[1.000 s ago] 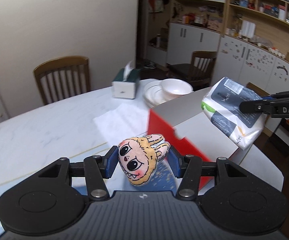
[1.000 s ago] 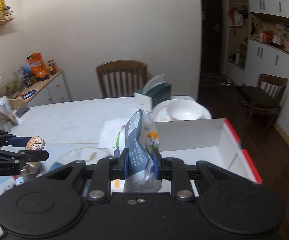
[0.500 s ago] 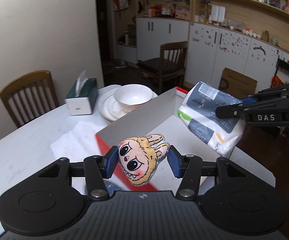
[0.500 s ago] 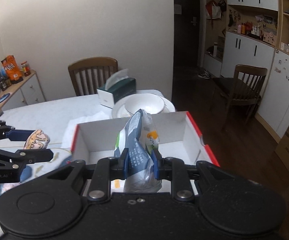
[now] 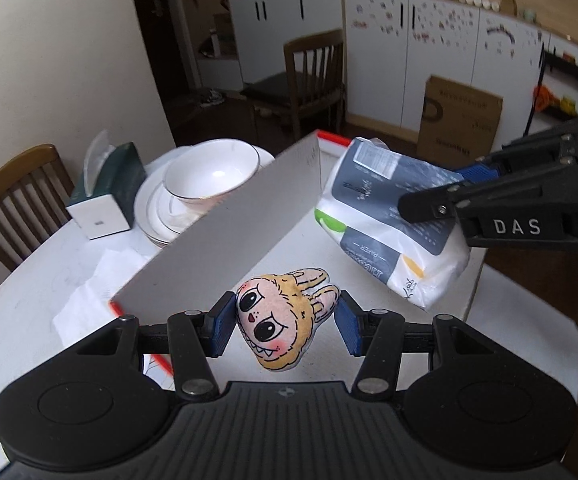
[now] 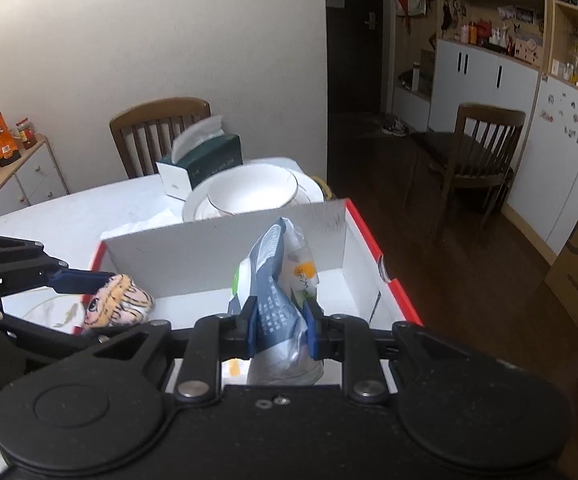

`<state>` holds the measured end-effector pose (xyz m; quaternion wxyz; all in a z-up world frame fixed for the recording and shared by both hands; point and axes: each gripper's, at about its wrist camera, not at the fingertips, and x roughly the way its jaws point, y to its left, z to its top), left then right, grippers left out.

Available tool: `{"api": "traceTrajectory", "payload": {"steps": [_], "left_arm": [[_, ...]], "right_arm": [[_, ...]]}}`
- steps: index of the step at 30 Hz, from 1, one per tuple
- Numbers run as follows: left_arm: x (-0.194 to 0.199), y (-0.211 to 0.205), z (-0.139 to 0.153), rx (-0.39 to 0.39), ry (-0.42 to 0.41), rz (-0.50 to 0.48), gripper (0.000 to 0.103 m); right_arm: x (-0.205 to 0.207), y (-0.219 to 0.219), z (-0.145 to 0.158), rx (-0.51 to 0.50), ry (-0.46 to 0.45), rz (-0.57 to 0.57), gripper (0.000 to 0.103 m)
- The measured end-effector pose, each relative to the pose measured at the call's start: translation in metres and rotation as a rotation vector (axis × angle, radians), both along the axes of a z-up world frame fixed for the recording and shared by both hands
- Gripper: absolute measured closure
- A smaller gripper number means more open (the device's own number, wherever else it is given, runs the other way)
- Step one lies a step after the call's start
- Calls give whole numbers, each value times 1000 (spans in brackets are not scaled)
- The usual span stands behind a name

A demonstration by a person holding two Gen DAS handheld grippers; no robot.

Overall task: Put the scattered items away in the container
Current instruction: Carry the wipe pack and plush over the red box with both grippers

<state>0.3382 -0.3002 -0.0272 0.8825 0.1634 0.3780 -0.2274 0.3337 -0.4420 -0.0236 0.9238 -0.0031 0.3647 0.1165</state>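
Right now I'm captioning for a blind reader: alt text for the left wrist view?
The left gripper holds a plush face over an open white box, beside the right gripper clamping a tissue pack. Behind the box are a bowl on plates and a tissue box.

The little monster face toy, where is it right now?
The monster face toy is pinched in the left gripper, hanging over the white box, next to the tissue pack that the right gripper holds.

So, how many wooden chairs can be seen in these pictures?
2: one chair stands behind the table by the wall, another chair by the white cabinets. Others may be hidden.
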Motion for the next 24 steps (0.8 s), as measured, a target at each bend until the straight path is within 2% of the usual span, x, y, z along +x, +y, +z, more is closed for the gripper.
{"api": "traceTrajectory", "payload": {"steps": [10, 19, 24], "left_arm": [[32, -16, -39, 91, 113, 12, 51], [45, -17, -61, 119, 224, 32, 51], [47, -19, -68, 136, 257, 23, 51]], "right_arm": [[25, -6, -36, -3, 75, -20, 82], [29, 2, -55, -24, 113, 22, 82], [31, 9, -60, -53, 125, 48, 82]]}}
